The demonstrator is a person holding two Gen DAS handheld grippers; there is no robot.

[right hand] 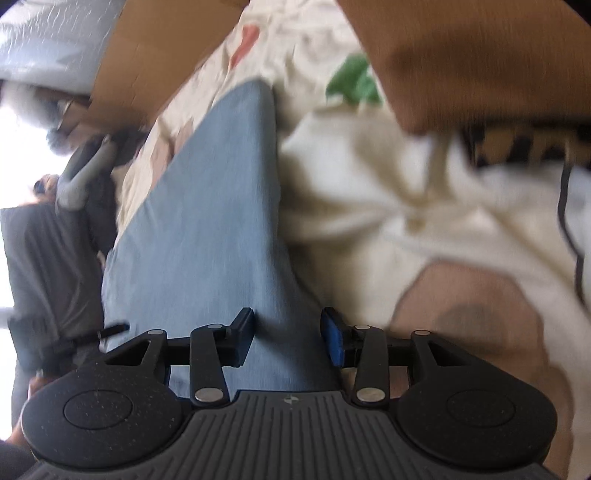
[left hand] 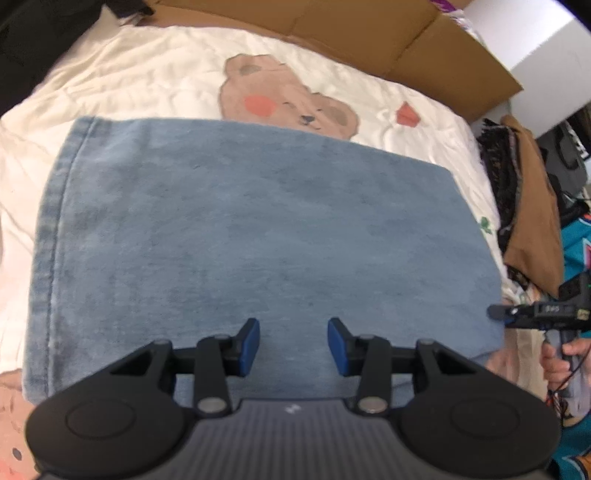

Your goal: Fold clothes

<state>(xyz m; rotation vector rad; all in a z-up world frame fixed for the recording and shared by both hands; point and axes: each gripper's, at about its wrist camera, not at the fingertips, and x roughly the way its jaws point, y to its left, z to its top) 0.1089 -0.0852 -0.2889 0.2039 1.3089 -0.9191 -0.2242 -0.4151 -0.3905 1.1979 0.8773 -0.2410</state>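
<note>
Blue cloth (left hand: pixel 251 236): folded to a flat rectangle, it lies on the bed (left hand: pixel 122 77), on the cream sheet with the bear print (left hand: pixel 284 96). Its far edge covers the lower part of the bear; a stitched hem runs along its left side.
Left gripper (left hand: pixel 293 345): hangs over the near edge of the cloth. The jaws are apart and nothing is between the pads (left hand: pixel 250 343); whether they touch the fabric I cannot tell.
Right gripper (right hand: pixel 287 341): at the right near corner of the cloth, seen from the left wrist at (left hand: pixel 498 314), with a hand (left hand: pixel 561 360) on its handle. The jaws are apart, the blue fabric shows below the gap, the pads do not press it.
Cardboard (left hand: pixel 369 29): a brown sheet along the far edge of the bed.
Other clothes (left hand: pixel 532 206): a pile of brown, dark and teal pieces at the right edge of the bed.
Right view: blurred.
</note>
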